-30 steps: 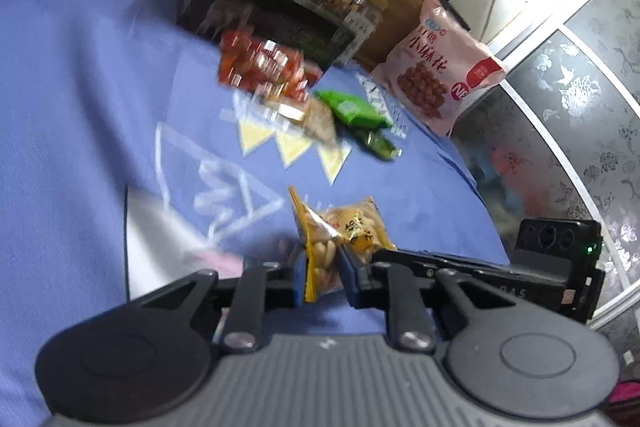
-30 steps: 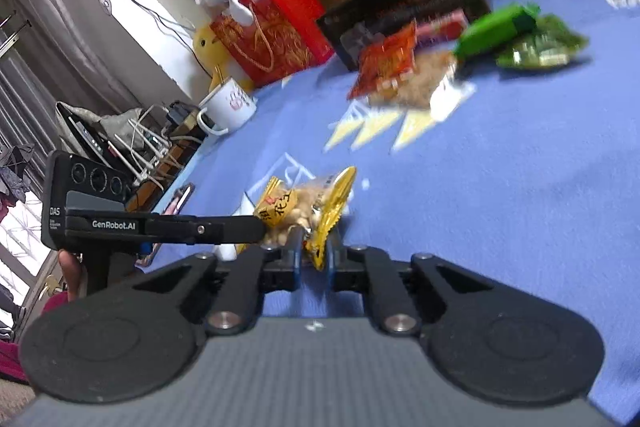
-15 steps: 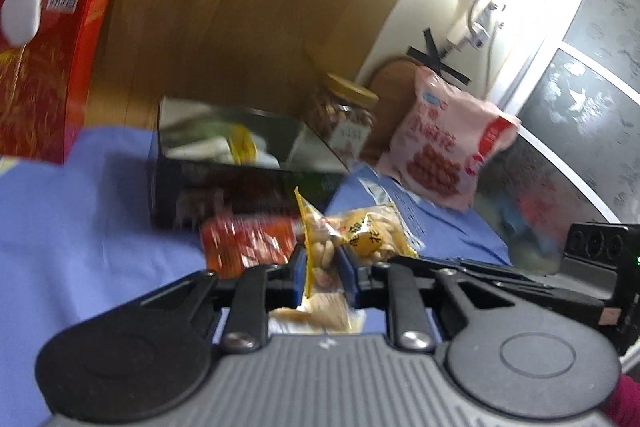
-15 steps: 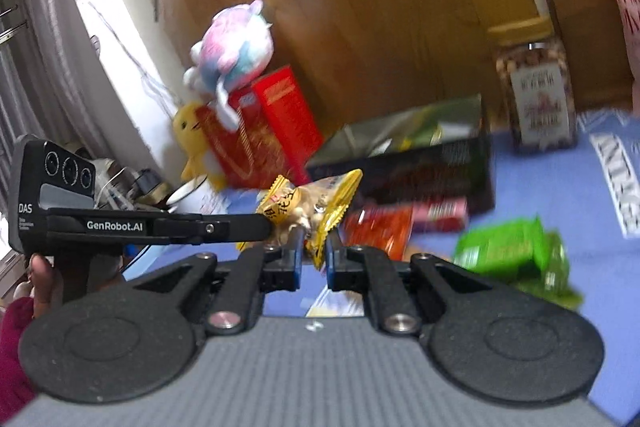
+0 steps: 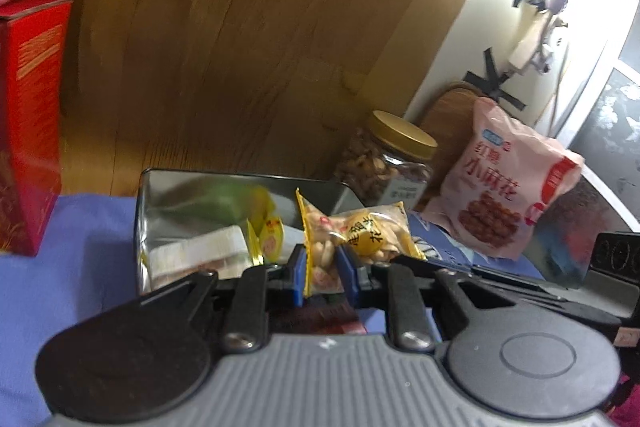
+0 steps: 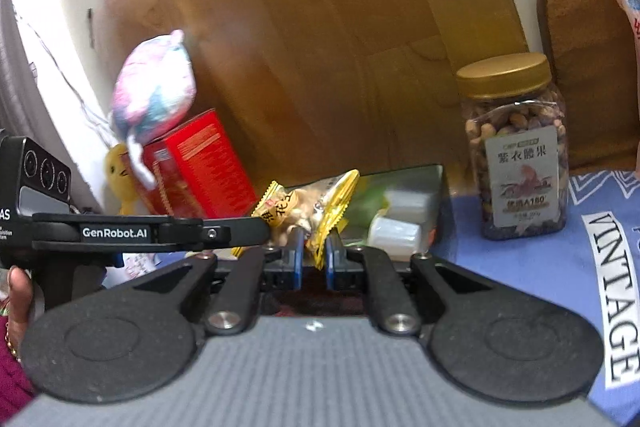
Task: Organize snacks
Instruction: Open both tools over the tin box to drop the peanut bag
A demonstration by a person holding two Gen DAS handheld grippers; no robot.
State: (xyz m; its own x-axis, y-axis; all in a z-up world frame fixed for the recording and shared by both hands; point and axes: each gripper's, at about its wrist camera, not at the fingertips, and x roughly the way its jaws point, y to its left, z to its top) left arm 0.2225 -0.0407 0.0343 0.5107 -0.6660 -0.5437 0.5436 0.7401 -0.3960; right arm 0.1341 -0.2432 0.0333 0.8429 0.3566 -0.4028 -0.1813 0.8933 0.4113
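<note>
Both grippers pinch one yellow peanut snack packet [image 5: 360,235], one at each end, and hold it in the air at the near edge of a dark metal box [image 5: 168,195]. My left gripper [image 5: 323,269] is shut on its left end. My right gripper [image 6: 313,247] is shut on the packet's [image 6: 316,207] crimped right end. The box [image 6: 436,195] holds white-wrapped snacks [image 5: 200,251], a small yellow packet [image 5: 270,241] and something green.
A nut jar [image 6: 516,155] with a gold lid stands right of the box. A pink snack bag [image 5: 508,187] leans at the far right. A red carton [image 6: 200,163] with a plush toy [image 6: 154,95] stands left. A blue cloth [image 5: 60,267] covers the table.
Both grippers have carried the peanut packet up from the blue cloth and forward to the metal box. The box now fills the middle of both views.
</note>
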